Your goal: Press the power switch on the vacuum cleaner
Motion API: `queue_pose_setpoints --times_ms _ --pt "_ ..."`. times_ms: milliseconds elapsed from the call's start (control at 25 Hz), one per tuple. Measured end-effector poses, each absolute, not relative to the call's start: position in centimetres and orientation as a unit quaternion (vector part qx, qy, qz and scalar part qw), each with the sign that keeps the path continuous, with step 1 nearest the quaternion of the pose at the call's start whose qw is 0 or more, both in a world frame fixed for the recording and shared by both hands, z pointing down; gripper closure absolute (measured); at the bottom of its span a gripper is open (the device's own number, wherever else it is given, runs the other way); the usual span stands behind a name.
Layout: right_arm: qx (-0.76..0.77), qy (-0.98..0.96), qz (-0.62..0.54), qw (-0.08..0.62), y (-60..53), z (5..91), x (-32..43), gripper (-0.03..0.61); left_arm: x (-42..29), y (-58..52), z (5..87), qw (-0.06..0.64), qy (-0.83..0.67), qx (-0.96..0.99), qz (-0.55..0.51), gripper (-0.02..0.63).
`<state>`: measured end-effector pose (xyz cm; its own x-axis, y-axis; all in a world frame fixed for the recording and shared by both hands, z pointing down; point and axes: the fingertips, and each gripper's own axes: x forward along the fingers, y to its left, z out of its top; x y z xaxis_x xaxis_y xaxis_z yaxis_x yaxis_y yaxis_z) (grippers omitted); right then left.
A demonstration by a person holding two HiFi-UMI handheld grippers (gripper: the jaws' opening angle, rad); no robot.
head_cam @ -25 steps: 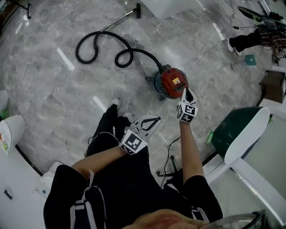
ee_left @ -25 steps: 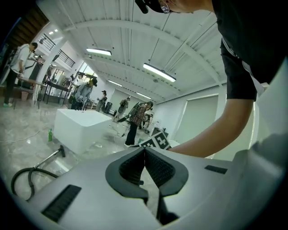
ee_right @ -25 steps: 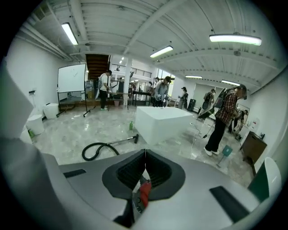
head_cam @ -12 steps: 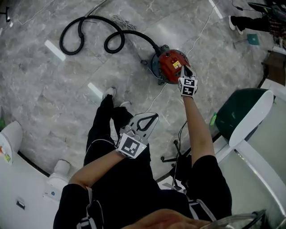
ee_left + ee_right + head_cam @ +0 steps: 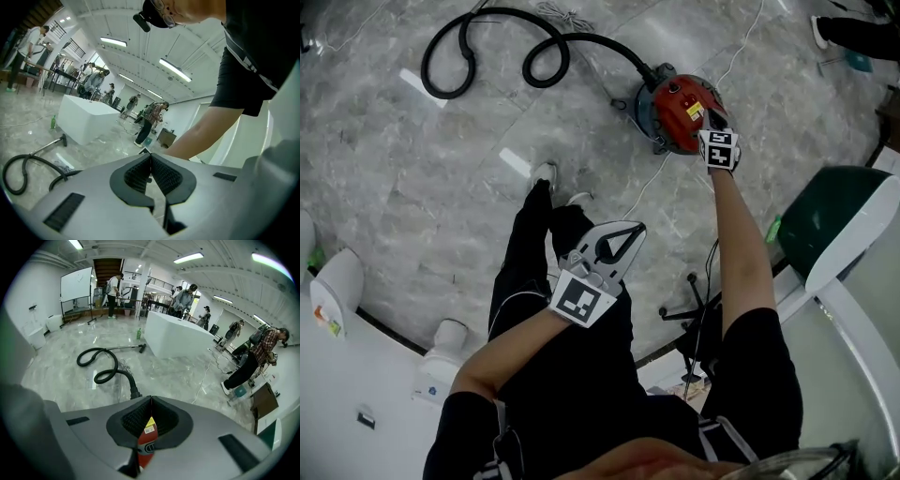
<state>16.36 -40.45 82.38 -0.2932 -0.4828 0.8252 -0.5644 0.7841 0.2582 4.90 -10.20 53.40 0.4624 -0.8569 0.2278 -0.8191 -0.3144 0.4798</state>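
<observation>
The red vacuum cleaner (image 5: pixel 678 110) stands on the marble floor, its black hose (image 5: pixel 492 42) looping off to the left. My right gripper (image 5: pixel 713 119) is shut, and its tips rest at the yellow label on the vacuum's top right; I cannot tell whether they touch. In the right gripper view the shut jaws frame the red body with its yellow label (image 5: pixel 148 434), and the hose (image 5: pixel 105 369) lies beyond. My left gripper (image 5: pixel 634 228) is shut and empty, held over the person's legs, well short of the vacuum. The left gripper view shows only part of the hose (image 5: pixel 21 171).
A green and white seat (image 5: pixel 827 236) stands close on the right. A white cable (image 5: pixel 742 58) runs across the floor past the vacuum. White fixtures (image 5: pixel 336 281) sit at the lower left. A white counter (image 5: pixel 176 339) and several people stand farther off.
My right gripper has reached forward, from the vacuum's near edge onto its top by the yellow label. The left gripper has stayed shut over the legs.
</observation>
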Motion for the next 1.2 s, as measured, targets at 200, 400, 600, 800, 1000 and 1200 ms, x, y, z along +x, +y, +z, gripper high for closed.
queue_pose_setpoints --times_ms 200,400,600,800,1000,1200 --pt "0.298 -0.805 0.051 0.511 -40.3 86.3 15.5 0.56 4.0 -10.2 55.6 0.279 -0.52 0.807 -0.02 0.595" --pt "0.278 -0.804 0.044 0.524 -40.2 88.9 15.0 0.56 4.4 -10.1 57.6 0.282 -0.493 0.823 0.002 0.595" --pt "0.284 -0.788 0.031 0.545 -41.0 90.7 17.1 0.56 5.3 -9.3 59.2 0.29 -0.476 0.83 0.021 0.595" --pt "0.277 -0.788 0.034 0.549 -42.3 92.4 17.1 0.56 6.4 -8.7 60.8 0.311 -0.47 0.826 0.03 0.595" --pt "0.256 -0.781 0.031 0.568 -42.6 94.1 17.4 0.56 7.4 -8.0 61.8 0.317 -0.463 0.827 0.031 0.595" --pt "0.246 -0.779 0.032 0.576 -43.0 95.3 17.3 0.56 7.8 -7.8 63.4 0.337 -0.464 0.818 0.028 0.595"
